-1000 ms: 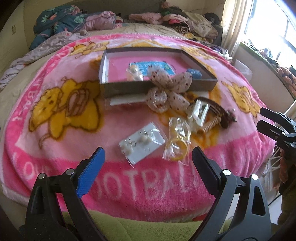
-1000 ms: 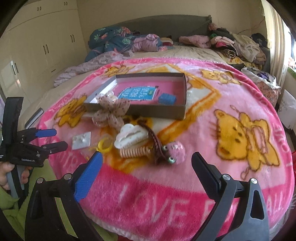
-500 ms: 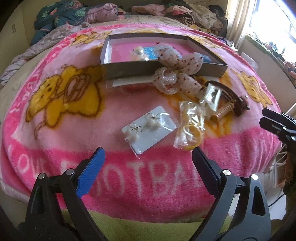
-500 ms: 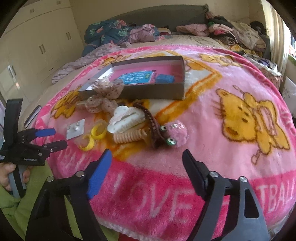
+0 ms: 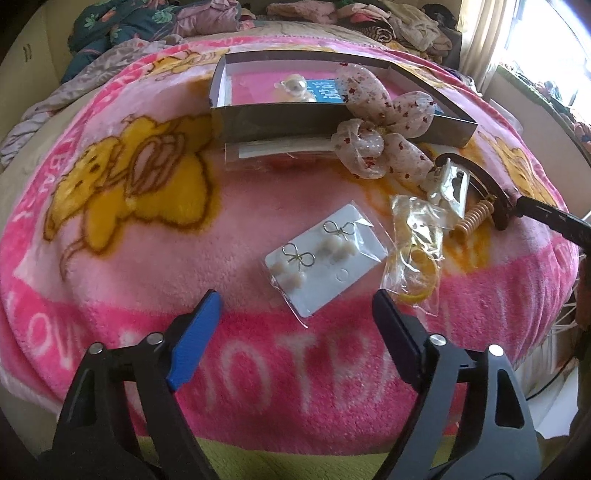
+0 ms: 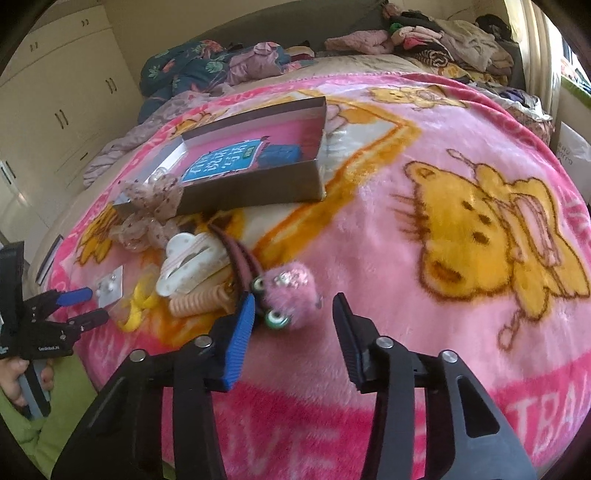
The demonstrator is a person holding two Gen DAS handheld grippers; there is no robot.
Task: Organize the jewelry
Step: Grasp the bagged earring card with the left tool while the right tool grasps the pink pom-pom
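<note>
A shallow cardboard box [image 5: 280, 120] [image 6: 258, 192] lies on the pink blanket, holding a pearl piece [image 5: 294, 84] and a blue card [image 6: 221, 164]. My left gripper [image 5: 295, 314] is open just short of a white earring card [image 5: 325, 254]; a bag with yellow rings [image 5: 415, 254] lies right of it. My right gripper [image 6: 291, 317] is open, its jaws either side of a pink fluffy piece [image 6: 291, 286] on a dark hairband [image 6: 240, 254]. A dotted fabric bow [image 5: 380, 122] [image 6: 151, 206], a white claw clip [image 6: 188, 258] and a coiled hair tie [image 6: 199, 299] lie nearby.
The pink blanket [image 6: 424, 240] covers a bed. Piled clothes [image 6: 443, 33] and bedding [image 5: 147, 22] lie at its far side. White cupboards [image 6: 55, 92] stand at the left in the right wrist view. The left gripper [image 6: 79, 308] shows there too.
Both grippers have moved forward and down toward the blanket. The left one has closed in on the earring card; the right one has narrowed and now flanks the pink fluffy piece.
</note>
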